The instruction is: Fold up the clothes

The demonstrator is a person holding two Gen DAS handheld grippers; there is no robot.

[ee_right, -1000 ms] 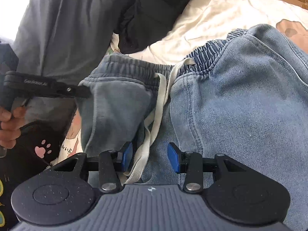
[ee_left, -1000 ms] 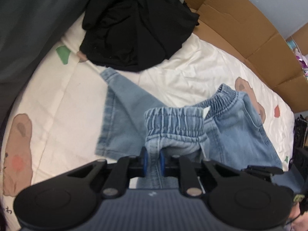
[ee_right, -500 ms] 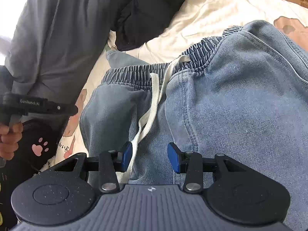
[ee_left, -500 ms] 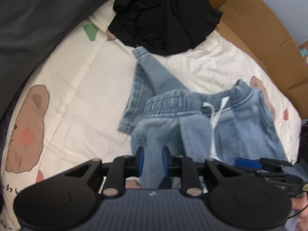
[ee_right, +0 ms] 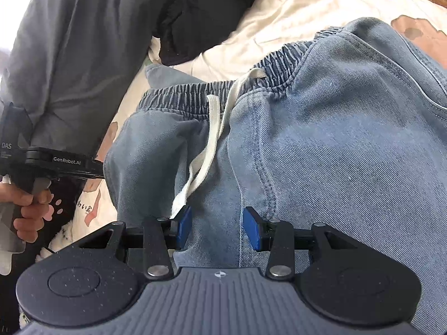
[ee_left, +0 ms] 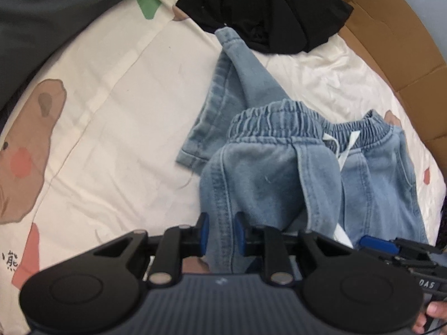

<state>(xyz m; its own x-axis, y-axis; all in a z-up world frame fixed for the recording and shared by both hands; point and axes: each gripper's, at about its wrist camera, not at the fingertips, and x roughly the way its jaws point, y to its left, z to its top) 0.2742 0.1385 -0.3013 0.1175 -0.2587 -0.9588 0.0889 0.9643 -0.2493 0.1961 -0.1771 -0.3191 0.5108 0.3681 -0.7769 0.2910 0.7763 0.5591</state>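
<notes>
Left gripper [ee_left: 220, 230]: pads part-open astride a seam of the denim trousers [ee_left: 279, 184], grip unclear. Trousers folded on cream bear-print bedsheet [ee_left: 111, 111]; only the left view shows the hem reaching the black garment [ee_left: 268, 8]. Right gripper [ee_right: 217, 229]: pads wide apart over denim; drawstring [ee_right: 206, 150] close-up.

Left gripper [ee_left: 220, 230] jaws stand slightly parted around denim; right gripper [ee_right: 217, 227] jaws gape wide, gripping nothing
</notes>
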